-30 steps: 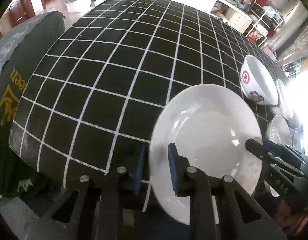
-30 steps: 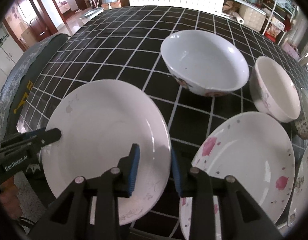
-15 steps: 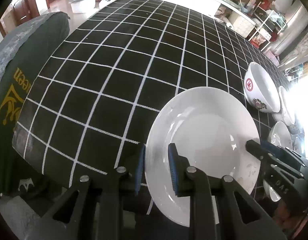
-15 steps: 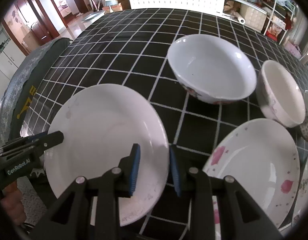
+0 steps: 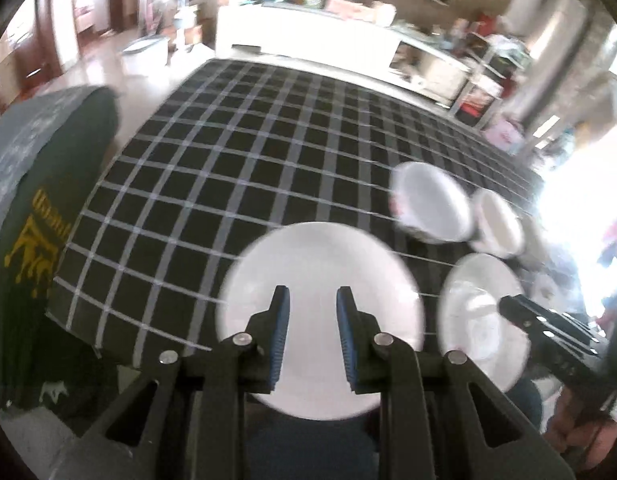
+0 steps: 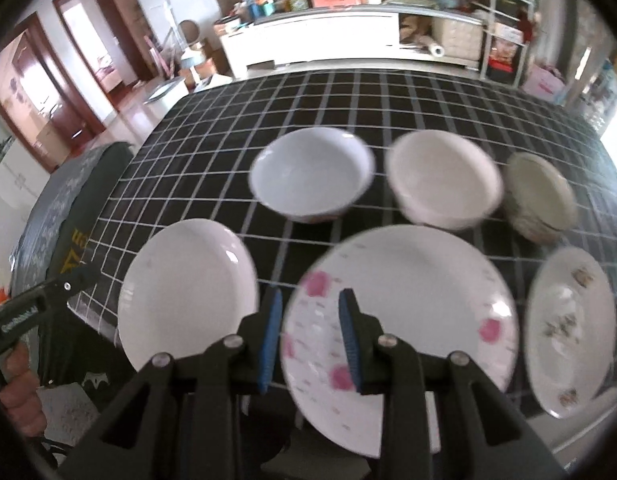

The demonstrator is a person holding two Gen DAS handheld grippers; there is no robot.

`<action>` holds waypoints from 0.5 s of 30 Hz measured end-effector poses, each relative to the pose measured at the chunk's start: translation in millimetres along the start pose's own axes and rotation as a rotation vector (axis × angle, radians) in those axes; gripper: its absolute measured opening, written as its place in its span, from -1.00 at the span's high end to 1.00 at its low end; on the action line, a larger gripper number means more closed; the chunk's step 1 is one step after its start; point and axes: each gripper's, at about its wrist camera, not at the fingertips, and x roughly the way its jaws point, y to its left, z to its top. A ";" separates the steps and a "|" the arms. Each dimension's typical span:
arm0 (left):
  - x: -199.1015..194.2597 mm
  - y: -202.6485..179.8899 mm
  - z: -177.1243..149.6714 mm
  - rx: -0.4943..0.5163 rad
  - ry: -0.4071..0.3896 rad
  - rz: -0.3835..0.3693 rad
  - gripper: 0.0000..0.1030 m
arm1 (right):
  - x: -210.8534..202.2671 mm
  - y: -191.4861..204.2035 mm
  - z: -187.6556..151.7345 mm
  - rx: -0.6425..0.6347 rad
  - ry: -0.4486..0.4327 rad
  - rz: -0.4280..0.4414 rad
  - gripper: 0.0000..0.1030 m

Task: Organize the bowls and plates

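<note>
Black cloth with a white grid (image 6: pixel 388 92) covers the table, and beyond its far edge a long white cabinet (image 6: pixel 320 36) crosses the top of the right wrist view.

At the bottom centre of the left wrist view, the left gripper (image 5: pixel 312 300) has its blue-padded jaws apart with a clear gap; nothing sits between the pads, which hang over the plain white plate (image 5: pixel 320 280) without visibly touching it. That plate lies flat at the near edge of the cloth, its near rim overhanging the table edge. This view is blurred, so fine contact cannot be judged.

At the bottom centre of the right wrist view, the right gripper (image 6: pixel 310 304) is likewise parted and grips nothing; its pads frame the left part of the pink-flowered plate (image 6: pixel 420 288), which rests on the cloth with its near rim past the table edge. Just left of it lies the plain white plate (image 6: pixel 188 292), and at the far left the left gripper's finger (image 6: pixel 68 284) reaches in, held by a hand (image 6: pixel 18 396).

Behind the plates, across the middle of the frame, stand a white bowl (image 6: pixel 312 172), a cream bowl (image 6: pixel 444 178) and a greenish bowl (image 6: pixel 540 196), side by side. At lower right lies a small patterned plate (image 6: pixel 568 328).
</note>
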 end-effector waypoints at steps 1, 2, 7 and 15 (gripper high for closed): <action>-0.1 -9.9 -1.6 0.017 0.001 -0.008 0.59 | -4.5 -4.9 -2.5 0.009 -0.004 -0.009 0.34; 0.3 -17.2 -1.5 0.034 0.005 -0.015 0.59 | -9.0 -11.0 -5.4 0.022 -0.009 -0.017 0.34; 10.2 -66.5 -18.2 0.108 0.048 -0.044 0.59 | -30.0 -50.3 -21.9 0.087 -0.035 -0.041 0.34; 33.5 -112.8 -31.3 0.193 0.089 -0.046 0.59 | -30.6 -96.6 -35.5 0.152 -0.029 -0.083 0.34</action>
